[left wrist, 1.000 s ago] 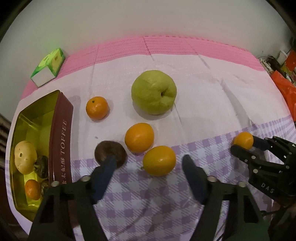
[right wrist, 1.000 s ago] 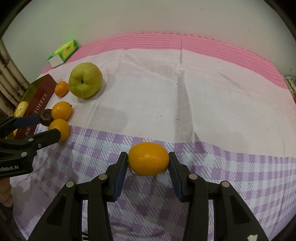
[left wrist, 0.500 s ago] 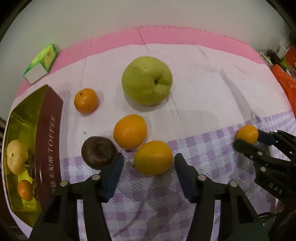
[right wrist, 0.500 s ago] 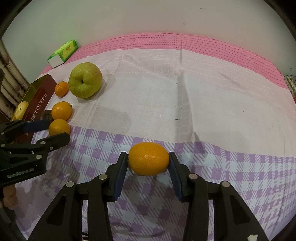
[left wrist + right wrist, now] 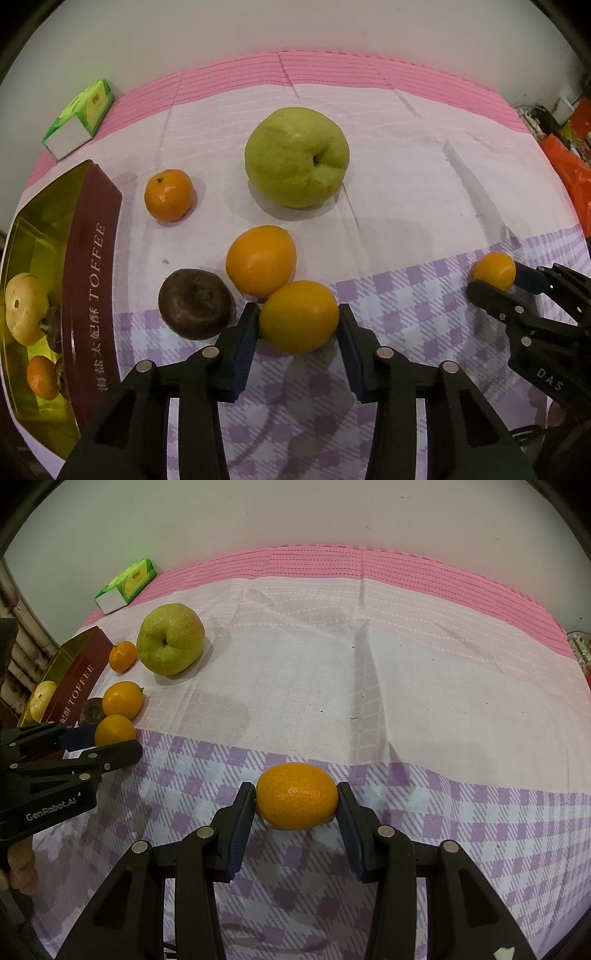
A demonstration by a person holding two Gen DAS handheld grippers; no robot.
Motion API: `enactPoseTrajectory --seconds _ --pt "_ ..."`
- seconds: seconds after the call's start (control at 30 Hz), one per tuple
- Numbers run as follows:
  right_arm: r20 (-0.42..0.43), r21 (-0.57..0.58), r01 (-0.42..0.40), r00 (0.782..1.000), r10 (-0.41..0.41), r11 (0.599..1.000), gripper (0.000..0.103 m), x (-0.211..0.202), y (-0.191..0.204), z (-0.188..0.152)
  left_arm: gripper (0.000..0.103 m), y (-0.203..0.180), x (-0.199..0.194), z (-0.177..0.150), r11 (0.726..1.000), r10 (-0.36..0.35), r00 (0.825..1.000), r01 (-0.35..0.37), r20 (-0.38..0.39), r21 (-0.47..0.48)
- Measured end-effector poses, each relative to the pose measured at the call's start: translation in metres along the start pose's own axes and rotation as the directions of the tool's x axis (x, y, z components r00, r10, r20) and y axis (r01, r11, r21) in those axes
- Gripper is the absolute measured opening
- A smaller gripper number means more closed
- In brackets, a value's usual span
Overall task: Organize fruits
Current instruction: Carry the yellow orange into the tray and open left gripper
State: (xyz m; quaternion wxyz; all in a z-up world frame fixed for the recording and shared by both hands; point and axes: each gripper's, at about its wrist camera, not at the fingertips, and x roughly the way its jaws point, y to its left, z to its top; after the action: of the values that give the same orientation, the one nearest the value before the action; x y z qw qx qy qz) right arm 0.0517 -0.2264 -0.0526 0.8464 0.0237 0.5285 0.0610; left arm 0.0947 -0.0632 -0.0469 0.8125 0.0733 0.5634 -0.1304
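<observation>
My left gripper (image 5: 298, 309) is closing on an orange (image 5: 299, 325) that lies on the checked cloth, and both pads touch its sides. Just behind it sit a second orange (image 5: 260, 260) and a dark brown fruit (image 5: 195, 302). Farther back are a small mandarin (image 5: 169, 195) and a big green fruit (image 5: 297, 157). My right gripper (image 5: 295, 789) is shut on another orange (image 5: 297, 803), which also rests on the cloth, to the right. A maroon toffee tin (image 5: 92, 277) at the left holds a pale fruit (image 5: 24, 308), a mandarin (image 5: 41, 376) and dark fruits.
A green tissue pack (image 5: 79, 118) lies at the back left by the wall. Orange bags and clutter (image 5: 569, 166) stand off the table's right edge. A pink, white and purple checked cloth (image 5: 369, 686) covers the table. A hand (image 5: 18, 864) shows at the left edge.
My left gripper moved forward to the nearest orange and its jaws narrowed from wide apart until they touch it. The right gripper and its orange have not moved.
</observation>
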Motion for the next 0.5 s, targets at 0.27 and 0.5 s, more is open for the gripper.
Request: enactPoseTrajectory --seconds 0.27,0.5 --pt "0.005 -0.003 0.011 1.000 -0.011 1.000 0.041 0.000 0.002 0.000 0.042 0.007 -0.019 -0.005 1.000 -0.015 1.000 0.016 0.027 -0.007" --pt "0.006 -0.014 0.026 1.000 -0.026 1.000 0.041 0.002 0.004 0.000 0.042 0.013 -0.040 -0.010 0.999 -0.032 0.998 0.033 0.050 -0.022"
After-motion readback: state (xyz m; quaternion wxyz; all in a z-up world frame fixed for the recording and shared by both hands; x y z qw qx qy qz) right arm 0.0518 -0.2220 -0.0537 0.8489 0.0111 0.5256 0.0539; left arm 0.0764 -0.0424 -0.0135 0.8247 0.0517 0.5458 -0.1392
